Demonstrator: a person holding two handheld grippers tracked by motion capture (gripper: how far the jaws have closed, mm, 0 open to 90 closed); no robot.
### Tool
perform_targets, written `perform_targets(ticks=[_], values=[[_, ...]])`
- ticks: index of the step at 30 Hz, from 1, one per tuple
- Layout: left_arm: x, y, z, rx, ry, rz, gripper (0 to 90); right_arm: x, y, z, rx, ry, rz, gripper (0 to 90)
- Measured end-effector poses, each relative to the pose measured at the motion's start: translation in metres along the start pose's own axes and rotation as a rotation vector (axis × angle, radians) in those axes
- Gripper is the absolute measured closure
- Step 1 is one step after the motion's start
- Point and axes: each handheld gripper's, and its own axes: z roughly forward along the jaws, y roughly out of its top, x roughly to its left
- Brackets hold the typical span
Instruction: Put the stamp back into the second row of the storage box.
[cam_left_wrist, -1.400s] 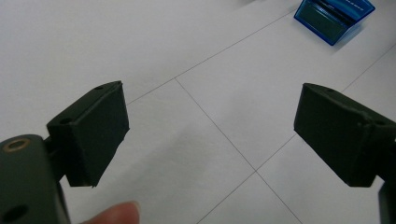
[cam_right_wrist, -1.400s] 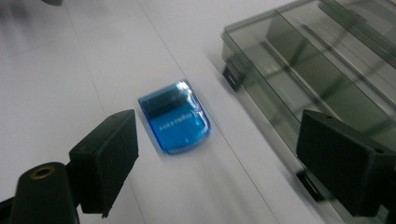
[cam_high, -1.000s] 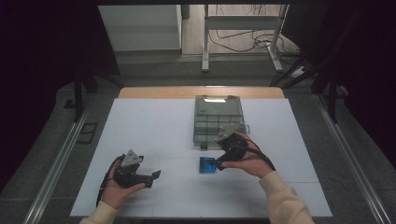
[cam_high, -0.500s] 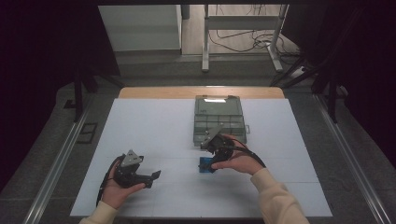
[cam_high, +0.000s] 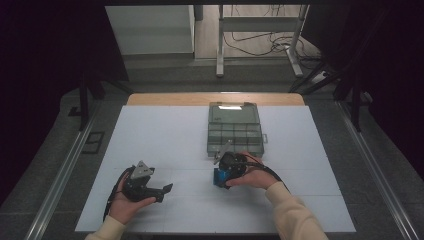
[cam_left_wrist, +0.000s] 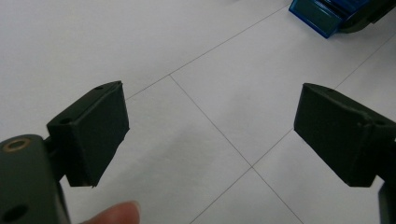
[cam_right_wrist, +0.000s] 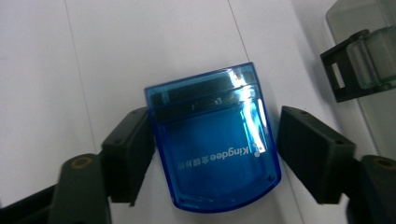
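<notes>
Nearest me, my left gripper (cam_high: 167, 188) rests low on the white table (cam_high: 150, 135) in the person's hand, its jaws spread wide with nothing between them; I see bare tabletop through the gap in the left gripper view. Further in, my right gripper (cam_right_wrist: 215, 154) straddles the blue translucent box (cam_right_wrist: 213, 140), which lies flat on the table just in front of the organiser; one jaw looks to touch its side, the other stands just off it, so I count it open. Beyond sits the clear compartment case (cam_high: 234, 128), lid closed.
</notes>
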Motion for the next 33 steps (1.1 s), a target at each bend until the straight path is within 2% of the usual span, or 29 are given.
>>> perform_targets(ticks=[2,5,6,10,13,17,18,19,20,21,26,33], values=[[0.0,0.0,0.0,0.005,-0.001,0.001,10.8,0.0,0.0,-0.001,-0.015,0.007,-0.024,37.4],[0.0,0.0,0.0,0.006,-0.003,0.002,10.7,0.0,-0.001,-0.002,-0.017,-0.004,-0.039,39.2],[0.0,0.0,0.001,0.008,-0.005,0.006,10.7,0.001,-0.002,-0.003,-0.018,-0.002,-0.059,41.1],[0.0,0.0,0.001,0.008,-0.004,0.004,10.7,0.003,-0.002,-0.006,-0.026,-0.014,-0.081,41.2],[0.0,0.0,0.001,0.006,-0.003,0.002,10.8,0.003,0.0,-0.018,-0.077,-0.02,-0.105,41.1],[0.0,0.0,0.001,0.006,-0.004,0.002,10.8,0.004,0.0,-0.031,-0.104,-0.029,-0.101,41.2],[0.0,0.0,0.001,0.007,-0.004,0.004,10.8,0.005,0.0,-0.04,-0.132,-0.031,-0.097,41.1],[0.0,0.0,0.001,0.008,-0.004,0.006,10.8,0.005,0.0,-0.04,-0.132,-0.031,-0.097,41.1],[0.0,0.0,0.001,0.008,-0.004,0.006,10.8,0.006,0.0,-0.049,-0.149,-0.038,-0.094,41.1],[0.0,0.0,0.001,0.008,-0.004,0.006,10.8,0.006,0.0,-0.049,-0.149,-0.038,-0.094,41.1],[0.0,0.0,0.0,0.005,-0.002,0.005,10.8,0.008,0.001,-0.075,-0.199,-0.059,-0.091,41.1],[0.0,0.0,0.0,0.001,0.0,0.001,10.8,0.007,-0.002,-0.092,-0.233,-0.08,-0.08,41.1]])
